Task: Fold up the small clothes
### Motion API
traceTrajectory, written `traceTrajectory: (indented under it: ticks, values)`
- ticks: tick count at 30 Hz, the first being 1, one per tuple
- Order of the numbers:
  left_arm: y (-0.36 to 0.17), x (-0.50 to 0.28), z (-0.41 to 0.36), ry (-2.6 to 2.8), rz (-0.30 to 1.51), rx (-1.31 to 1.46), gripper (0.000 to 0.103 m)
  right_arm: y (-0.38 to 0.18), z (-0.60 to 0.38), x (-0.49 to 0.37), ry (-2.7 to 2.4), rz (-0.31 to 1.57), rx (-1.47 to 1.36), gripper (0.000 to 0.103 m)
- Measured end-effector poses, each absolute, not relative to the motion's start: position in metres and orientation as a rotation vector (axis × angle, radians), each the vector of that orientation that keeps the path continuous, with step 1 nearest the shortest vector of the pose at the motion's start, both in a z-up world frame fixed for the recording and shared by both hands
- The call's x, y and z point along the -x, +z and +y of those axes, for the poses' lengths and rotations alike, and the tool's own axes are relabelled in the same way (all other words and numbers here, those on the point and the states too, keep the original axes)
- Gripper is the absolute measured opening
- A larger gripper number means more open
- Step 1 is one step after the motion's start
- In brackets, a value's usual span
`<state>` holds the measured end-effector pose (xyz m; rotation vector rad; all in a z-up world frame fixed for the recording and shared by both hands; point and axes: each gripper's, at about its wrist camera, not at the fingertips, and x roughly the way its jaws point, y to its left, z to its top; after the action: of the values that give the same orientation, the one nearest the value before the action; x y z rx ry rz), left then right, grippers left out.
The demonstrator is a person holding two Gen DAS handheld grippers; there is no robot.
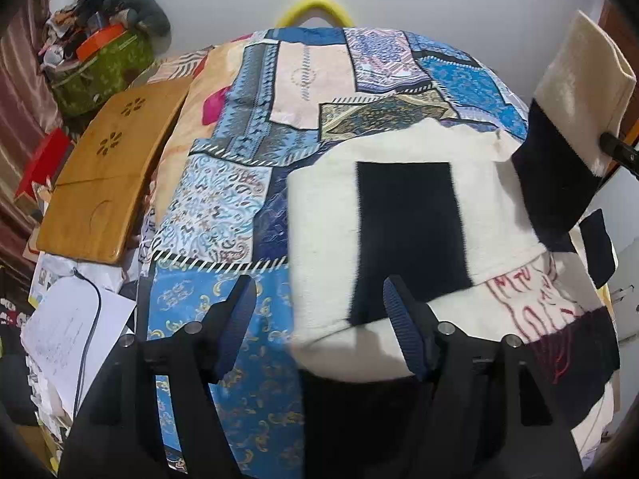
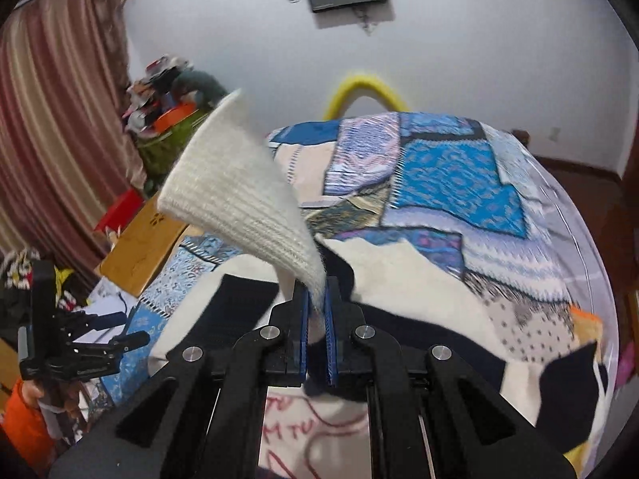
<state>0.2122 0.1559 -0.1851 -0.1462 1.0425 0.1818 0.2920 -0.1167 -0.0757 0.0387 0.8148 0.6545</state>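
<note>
A small cream and navy knitted sweater (image 1: 399, 207) lies on the patchwork bedspread (image 1: 247, 127). Its front has red stitched lettering (image 1: 535, 303). My left gripper (image 1: 319, 319) is open and empty, hovering over the sweater's near left edge. My right gripper (image 2: 315, 319) is shut on the cream sleeve (image 2: 239, 195) and holds it lifted above the sweater body (image 2: 403, 275). In the left wrist view the lifted sleeve (image 1: 575, 92) stands up at the right. The left gripper also shows in the right wrist view (image 2: 120, 329) at far left.
A wooden lap tray (image 1: 104, 171) lies left of the bed, with papers (image 1: 68, 331) and a cable below it. A green bag (image 1: 104, 68) piled with clutter stands at the back left. A yellow hoop (image 1: 315, 10) rises behind the bed. Curtains (image 2: 52, 127) hang at left.
</note>
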Motion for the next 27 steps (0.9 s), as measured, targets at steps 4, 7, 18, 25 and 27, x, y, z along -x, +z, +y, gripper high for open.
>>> traceTrajectory:
  ticks: [4,7,18,25,27]
  values:
    - [-0.181,-0.217,0.142,0.171,1.045,0.13,0.066,-0.08,-0.145,-0.291,0.624,0.821,-0.07,0.007]
    - [-0.177,-0.219,0.13,0.158,1.043,0.118,0.066,-0.088,-0.164,-0.29,0.603,0.836,-0.092,0.007]
    - [-0.18,-0.224,0.1,0.123,1.059,0.07,0.066,-0.157,-0.224,-0.281,0.489,1.02,-0.115,0.008]
    - [-0.189,-0.228,0.093,0.117,1.081,0.068,0.066,-0.173,-0.256,-0.268,0.422,1.072,-0.167,0.008]
    - [-0.19,-0.23,0.091,0.113,1.085,0.063,0.066,-0.173,-0.263,-0.267,0.403,1.071,-0.181,0.008]
